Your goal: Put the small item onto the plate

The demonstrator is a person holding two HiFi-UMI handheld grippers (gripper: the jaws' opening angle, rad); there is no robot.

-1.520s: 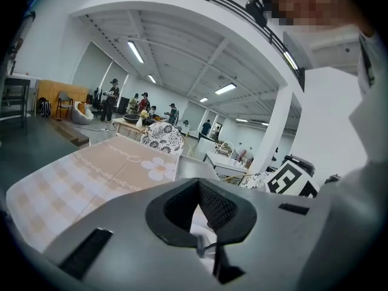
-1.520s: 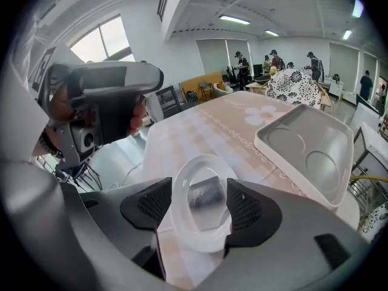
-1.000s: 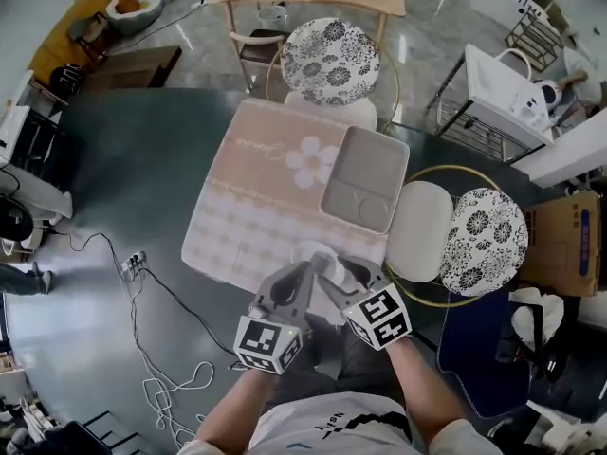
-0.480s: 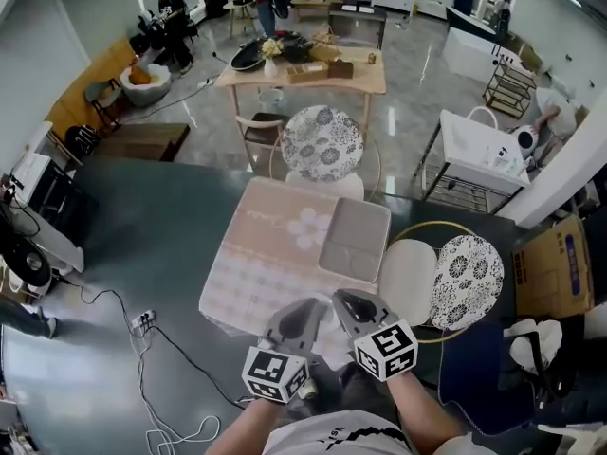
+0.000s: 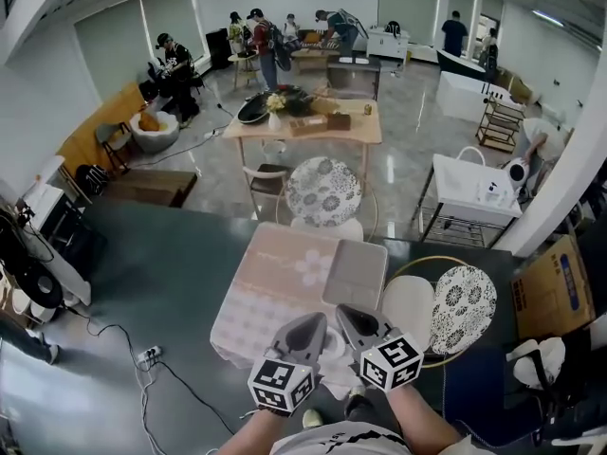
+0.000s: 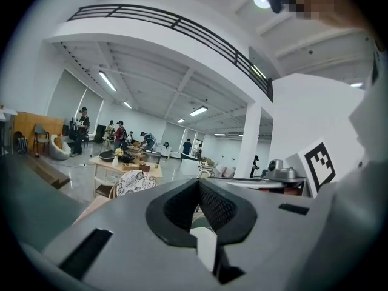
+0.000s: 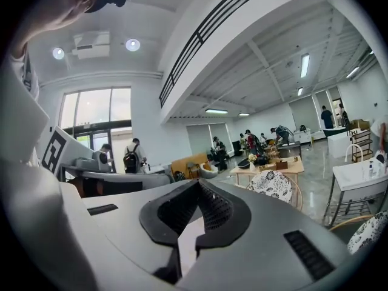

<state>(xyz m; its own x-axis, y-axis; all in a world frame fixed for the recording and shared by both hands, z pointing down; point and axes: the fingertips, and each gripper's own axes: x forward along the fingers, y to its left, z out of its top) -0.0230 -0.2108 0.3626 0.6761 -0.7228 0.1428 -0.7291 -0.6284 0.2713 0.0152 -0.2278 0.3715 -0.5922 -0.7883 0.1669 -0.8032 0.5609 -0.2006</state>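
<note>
Head view. My left gripper (image 5: pixel 311 326) and right gripper (image 5: pixel 346 317) hover side by side over the near edge of the mat (image 5: pixel 270 287). Their tips point away from me and angle toward each other, and the marker cubes (image 5: pixel 282 385) sit nearest my wrists. A white item (image 5: pixel 334 346) shows between and beneath the two grippers, at the mat's near edge. The grippers hide most of its shape, and I cannot tell whether either tip touches it. The plate (image 5: pixel 356 275), grey and rectangular, sits on the far right part of the mat, apart from the item. Two chairs (image 5: pixel 325 192) with patterned backs stand beyond the mat and to its right. Left gripper view. My left jaws stand together, the dark pads meeting at the tips. A pale strip shows in the slot below the pads, too little to identify. Right gripper view. My right jaws are closing to a shut, pads meeting at the tips with nothing clamped there. A similar pale strip shows in the slot beneath. Both gripper views look out across a bright hall with people at distant tables.
</note>
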